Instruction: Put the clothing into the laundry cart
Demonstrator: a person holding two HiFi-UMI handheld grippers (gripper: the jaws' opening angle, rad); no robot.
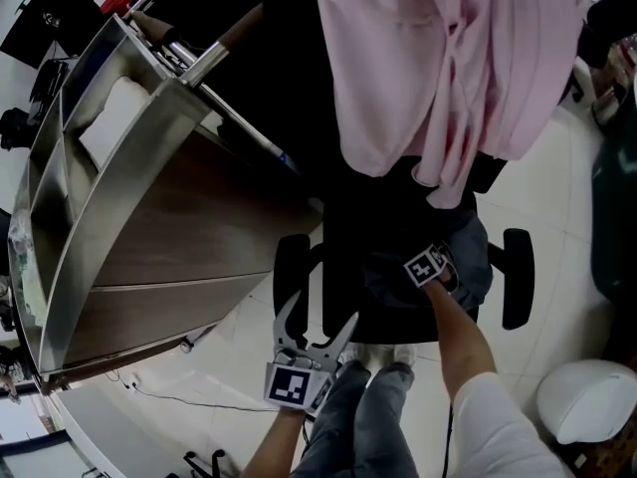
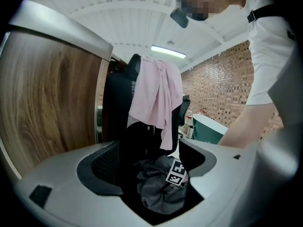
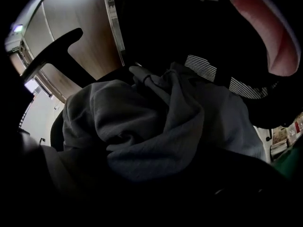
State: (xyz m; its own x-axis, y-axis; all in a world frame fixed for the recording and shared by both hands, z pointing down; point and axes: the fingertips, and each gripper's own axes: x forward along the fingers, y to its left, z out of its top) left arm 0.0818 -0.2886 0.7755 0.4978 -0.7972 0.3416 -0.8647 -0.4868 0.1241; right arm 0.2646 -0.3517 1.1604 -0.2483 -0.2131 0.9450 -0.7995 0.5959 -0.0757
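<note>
Chair seat (image 1: 343, 277) bears gray garment (image 3: 156, 136), bunched dead ahead against right gripper (image 1: 430, 259), grip unreadable; left gripper (image 1: 318, 319) agape, empty, farther off.

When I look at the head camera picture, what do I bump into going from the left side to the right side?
laundry cart → left tongs → right tongs → white round thing

No words, brands or numbers can be read anywhere. The only printed signs are black-and-white square code patterns: on the left marker cube (image 1: 290, 384) at lower centre, and on the right marker cube (image 1: 428, 265) just right of centre.
</note>
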